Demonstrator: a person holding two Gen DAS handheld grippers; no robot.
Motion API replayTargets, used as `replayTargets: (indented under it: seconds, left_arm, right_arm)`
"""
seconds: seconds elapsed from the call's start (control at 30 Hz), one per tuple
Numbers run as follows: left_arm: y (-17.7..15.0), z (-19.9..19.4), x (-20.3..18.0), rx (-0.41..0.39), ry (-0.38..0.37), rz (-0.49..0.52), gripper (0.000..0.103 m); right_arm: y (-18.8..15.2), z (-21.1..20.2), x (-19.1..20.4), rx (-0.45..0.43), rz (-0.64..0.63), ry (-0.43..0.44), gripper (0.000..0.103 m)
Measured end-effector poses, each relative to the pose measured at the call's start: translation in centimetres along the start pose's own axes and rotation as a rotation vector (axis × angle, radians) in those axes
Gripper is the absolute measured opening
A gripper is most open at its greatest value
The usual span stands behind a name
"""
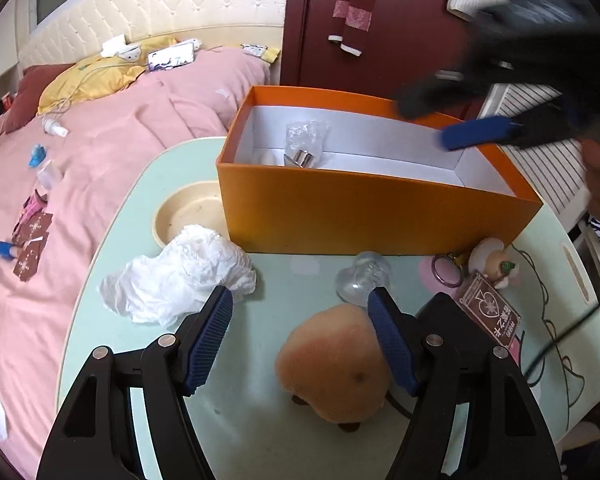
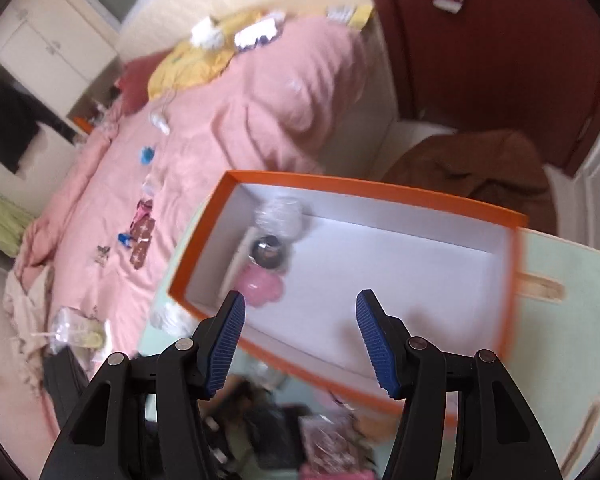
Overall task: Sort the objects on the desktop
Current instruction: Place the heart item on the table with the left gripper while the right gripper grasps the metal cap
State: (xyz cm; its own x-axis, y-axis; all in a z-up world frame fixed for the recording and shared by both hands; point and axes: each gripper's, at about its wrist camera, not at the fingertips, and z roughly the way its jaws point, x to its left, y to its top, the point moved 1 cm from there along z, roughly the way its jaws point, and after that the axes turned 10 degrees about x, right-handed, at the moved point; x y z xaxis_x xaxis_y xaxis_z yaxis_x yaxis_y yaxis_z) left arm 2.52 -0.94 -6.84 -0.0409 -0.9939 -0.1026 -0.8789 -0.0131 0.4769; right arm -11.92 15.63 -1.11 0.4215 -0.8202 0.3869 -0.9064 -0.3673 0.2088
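An orange box [image 1: 364, 208] with a white inside stands on the pale green table [image 1: 284, 432]. It holds a clear plastic bag [image 1: 305, 133], a shiny metal piece [image 1: 300, 159] and, in the right wrist view, a pink soft item [image 2: 260, 286]. My left gripper [image 1: 300, 316] is open, low over the table, with an orange plush toy [image 1: 334, 364] between its fingers. A clear plastic piece [image 1: 362, 278] lies just beyond. My right gripper [image 2: 300, 320] is open and empty above the box [image 2: 384, 188]; it shows blurred in the left wrist view [image 1: 456, 120].
A crumpled white tissue [image 1: 180, 280] and a cream bowl [image 1: 188, 212] lie left of the box. A keyring [image 1: 446, 270], a brown card [image 1: 490, 312] and a small figurine [image 1: 492, 258] lie at the right. A pink bed [image 1: 80, 160] with scattered items is to the left.
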Motion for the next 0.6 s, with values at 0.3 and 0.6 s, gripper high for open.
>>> replayTargets:
  seconds: [0.3, 0.6]
  left_arm:
    - [-0.8, 0.3, 0.6, 0.014, -0.029, -0.021, 0.076]
    - [-0.9, 0.3, 0.8, 0.02, -0.041, -0.03, 0.076]
  right_arm:
    - [5.2, 7.6, 2.4, 0.213, -0.041, -0.057, 0.055]
    - [5.0, 9.4, 3.0, 0.239, -0.137, -0.162, 0.026]
